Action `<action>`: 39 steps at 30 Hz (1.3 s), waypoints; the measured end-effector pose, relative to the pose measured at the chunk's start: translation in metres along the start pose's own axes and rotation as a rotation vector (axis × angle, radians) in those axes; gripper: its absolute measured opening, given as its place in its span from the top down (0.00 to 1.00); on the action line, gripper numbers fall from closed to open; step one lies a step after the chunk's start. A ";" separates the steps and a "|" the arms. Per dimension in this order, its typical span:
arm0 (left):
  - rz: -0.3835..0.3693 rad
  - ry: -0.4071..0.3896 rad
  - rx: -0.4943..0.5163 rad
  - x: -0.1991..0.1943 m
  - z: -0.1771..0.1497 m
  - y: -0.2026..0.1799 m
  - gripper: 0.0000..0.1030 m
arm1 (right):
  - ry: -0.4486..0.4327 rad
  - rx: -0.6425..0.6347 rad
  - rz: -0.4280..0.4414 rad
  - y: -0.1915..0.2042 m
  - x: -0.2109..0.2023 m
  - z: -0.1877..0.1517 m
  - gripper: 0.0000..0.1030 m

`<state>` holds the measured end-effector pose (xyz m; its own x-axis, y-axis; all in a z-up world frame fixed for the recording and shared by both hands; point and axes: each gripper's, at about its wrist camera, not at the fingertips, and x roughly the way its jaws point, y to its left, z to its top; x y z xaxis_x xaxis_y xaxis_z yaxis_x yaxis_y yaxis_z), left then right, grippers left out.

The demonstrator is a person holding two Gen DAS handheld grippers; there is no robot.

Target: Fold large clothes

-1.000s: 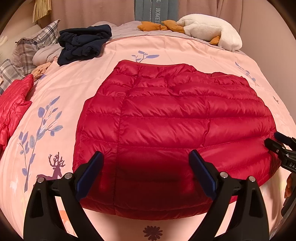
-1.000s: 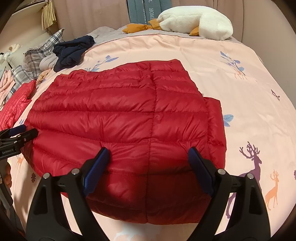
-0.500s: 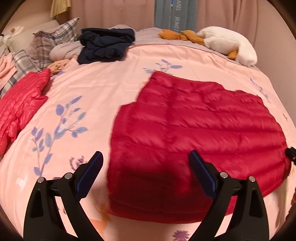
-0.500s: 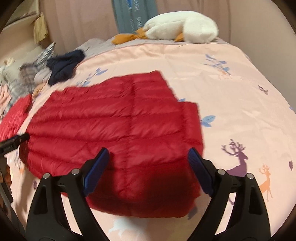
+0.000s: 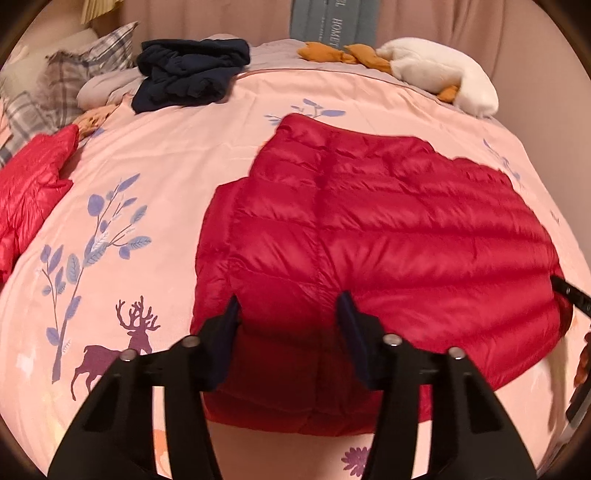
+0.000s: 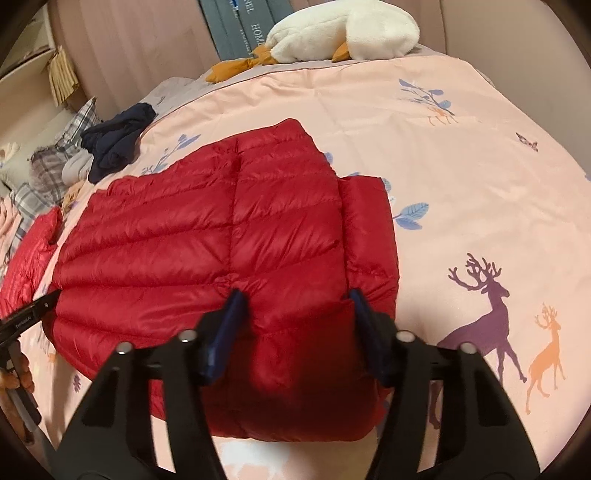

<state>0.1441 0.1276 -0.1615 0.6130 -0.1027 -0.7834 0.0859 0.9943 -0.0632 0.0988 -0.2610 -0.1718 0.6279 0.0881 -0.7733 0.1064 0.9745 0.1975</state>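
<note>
A red quilted down jacket (image 5: 369, 251) lies folded flat on the pink bedspread (image 5: 147, 155); it also shows in the right wrist view (image 6: 229, 251). My left gripper (image 5: 290, 314) is open, its jaws partly closed, over the jacket's near left edge. My right gripper (image 6: 297, 310) is open, jaws partly closed, over the jacket's near right edge beside the tucked sleeve (image 6: 369, 229). Neither holds cloth. The right gripper's tip (image 5: 569, 293) shows at the left view's right edge; the left gripper's tip (image 6: 29, 314) shows at the right view's left edge.
A second red jacket (image 5: 29, 184) lies at the left bed edge. Dark navy clothes (image 5: 192, 74) and plaid pillows (image 5: 70, 85) lie at the back left. A white plush goose (image 6: 343, 33) lies at the back. A wall runs along the right.
Both grippers' jaws have narrowed from wide open. The left camera swung left then back toward the jacket's left edge. The right camera moved toward the jacket's right edge.
</note>
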 end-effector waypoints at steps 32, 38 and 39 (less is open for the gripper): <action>-0.018 -0.108 0.094 -0.018 0.012 -0.061 0.33 | -0.128 -0.222 0.033 0.085 -0.011 0.018 0.22; -0.015 -0.043 0.118 0.006 0.011 -0.070 0.32 | -0.019 -0.257 -0.003 0.093 0.025 0.012 0.20; -0.017 -0.031 0.118 0.009 0.011 -0.069 0.32 | -0.010 -0.255 0.000 0.092 0.027 0.011 0.20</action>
<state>0.1521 0.0575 -0.1575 0.6345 -0.1221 -0.7632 0.1870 0.9824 -0.0017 0.1340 -0.1712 -0.1678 0.6355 0.0869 -0.7672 -0.0906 0.9952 0.0376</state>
